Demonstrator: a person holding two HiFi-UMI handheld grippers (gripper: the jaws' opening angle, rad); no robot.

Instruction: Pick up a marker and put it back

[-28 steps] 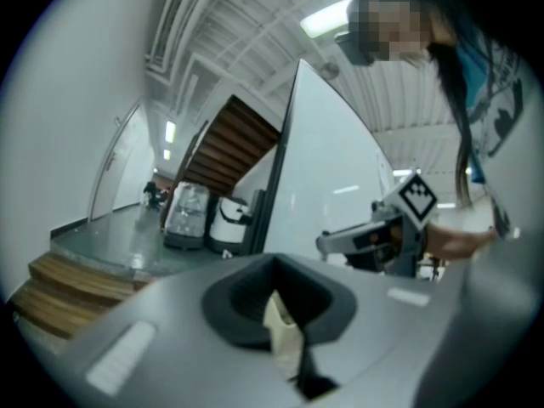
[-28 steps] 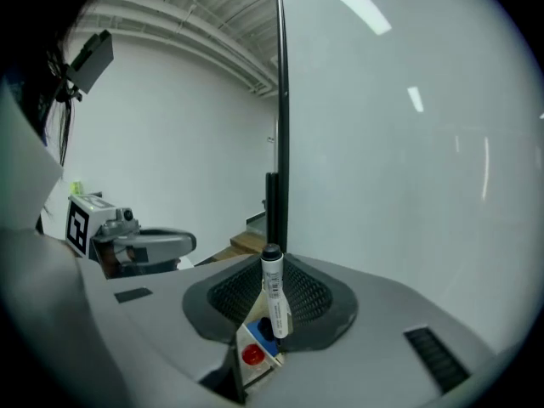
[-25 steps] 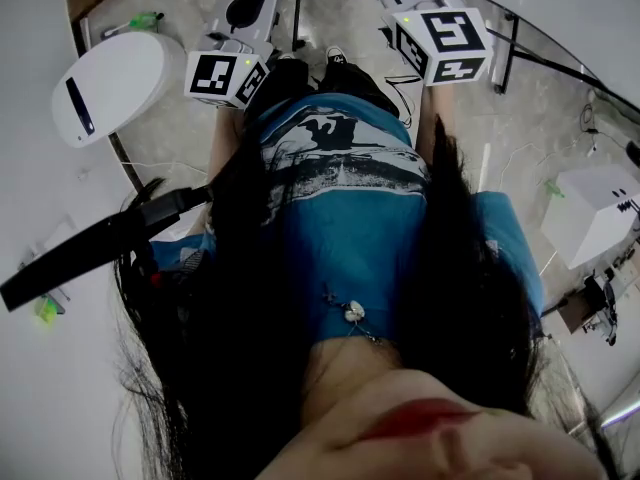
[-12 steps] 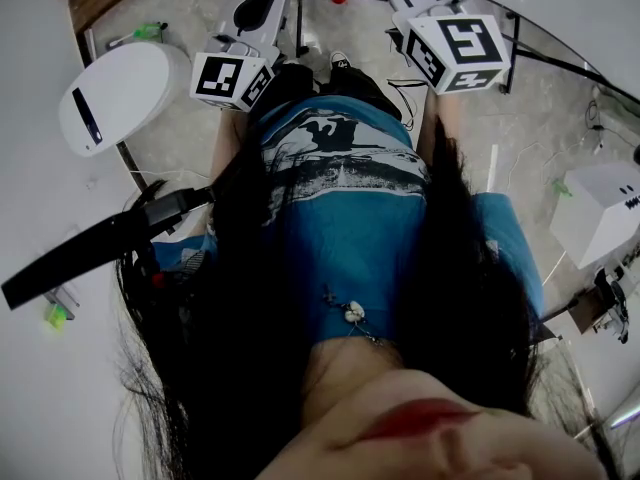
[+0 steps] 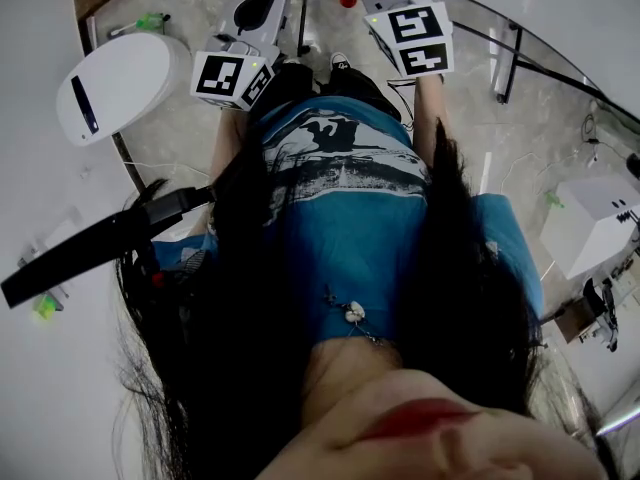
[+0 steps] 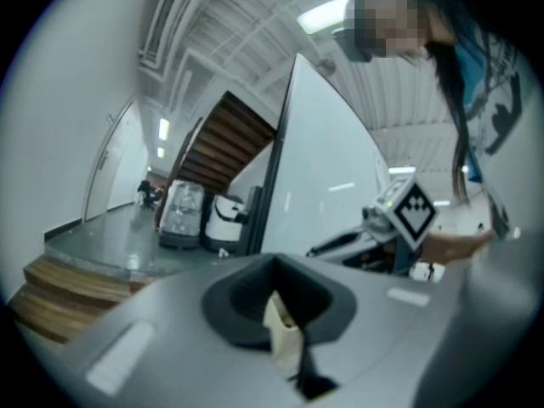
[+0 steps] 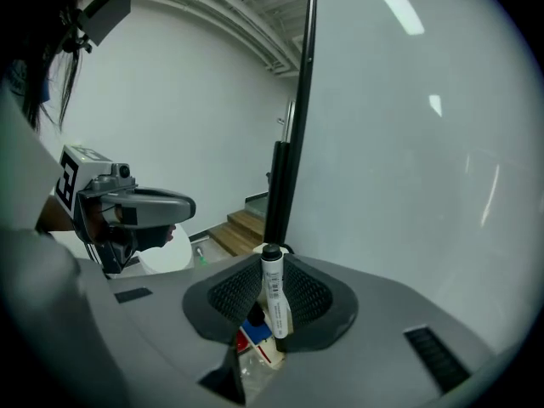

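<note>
The right gripper point(image 5: 418, 38) has slid inward in the head view since a moment ago, from 1 o'clock nearer to 12. It has also rolled, so its marker cube now shows two faces squarely. The left gripper point(image 5: 245, 43) sits where it was.

Nearest in the head view hang the person's dark hair and blue shirt point(image 5: 350, 218). Both grippers reach out past the shirt, the left toward 11 o'clock and the right just past 12. That view shows neither pair of jaws.

The right gripper view does show them: its jaws are closed on a white marker point(image 7: 274, 300) with a black cap. The marker stands upright between the mesh pads point(image 7: 308, 297), cap at 12 o'clock. Just under it, through the gap, lies what looks like a clear container point(image 7: 255, 364) with a red and a blue piece in it, too blurred to name.

The left gripper view shows its jaws drawn close, with only a pale cream strip point(image 6: 285, 330) in the slit.

Farther off on the floor, the head view has a white round unit point(image 5: 115, 83) at 10 o'clock, with a green pen point(image 5: 140, 23) beyond it. A white box point(image 5: 595, 223) is at 3 o'clock. Only the gripper views show the wooden steps point(image 7: 242, 228) and the tall white panel point(image 7: 408, 143) on its black post point(image 7: 285, 177).
</note>
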